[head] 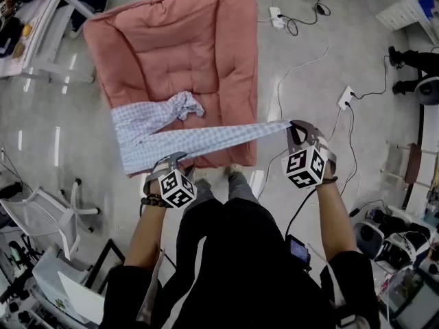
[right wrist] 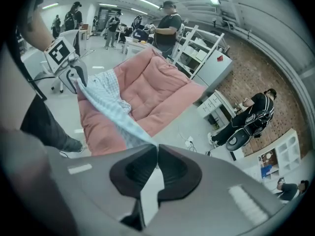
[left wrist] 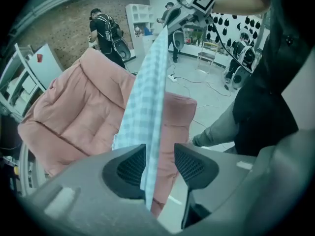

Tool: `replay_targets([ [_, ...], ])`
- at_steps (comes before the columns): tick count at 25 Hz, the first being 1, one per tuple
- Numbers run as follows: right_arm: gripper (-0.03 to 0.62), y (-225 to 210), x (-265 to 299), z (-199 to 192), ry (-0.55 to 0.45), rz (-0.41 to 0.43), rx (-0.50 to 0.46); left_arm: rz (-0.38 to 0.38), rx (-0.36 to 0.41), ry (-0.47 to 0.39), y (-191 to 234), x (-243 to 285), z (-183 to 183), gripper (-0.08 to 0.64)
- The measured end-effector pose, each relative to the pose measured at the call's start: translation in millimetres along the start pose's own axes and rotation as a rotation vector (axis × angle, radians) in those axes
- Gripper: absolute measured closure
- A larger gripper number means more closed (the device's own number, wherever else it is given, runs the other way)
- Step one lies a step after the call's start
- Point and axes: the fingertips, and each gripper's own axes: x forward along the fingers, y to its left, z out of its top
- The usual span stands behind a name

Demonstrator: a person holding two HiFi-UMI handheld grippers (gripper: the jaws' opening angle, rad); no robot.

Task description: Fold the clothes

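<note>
A grey workshop floor strewn with cables carries a pink cushion. A blue-and-white checked garment lies across the cushion's near edge, bunched toward its middle. At the cushion's near left, the left gripper stands partly open; the cloth passes between its jaws, unpinched. A strip of the cloth runs taut to the right gripper, past the cushion's near right corner, clamped tight on its end.

Person's wearing a black top, with grey trousers showing just past its hem. Dark bead bracelet out beyond the top's left sleeve. The left gripper and right gripper are grey plastic with black ribbed pads, and each has a black-and-white marker cube.
</note>
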Motion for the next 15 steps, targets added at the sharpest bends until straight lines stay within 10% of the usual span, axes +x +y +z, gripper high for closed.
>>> replay_targets([
  [7, 0.58, -10.8, -7.6, 13.2, -0.012, 0.013, -0.063, 0.105, 0.01, 0.063, 8.8, 26.0, -26.0, 0.375],
  [10, 0.58, -14.4, -4.3, 13.3, -0.007, 0.017, -0.071, 0.133, 0.002, 0.063, 12.9, 24.5, -24.6, 0.543],
  [15, 0.579, -16.6, 11.6, -0.1, 0.009, 0.036, -0.076, 0.118, -0.1, 0.045, 16.7, -8.7, -24.4, 0.545],
])
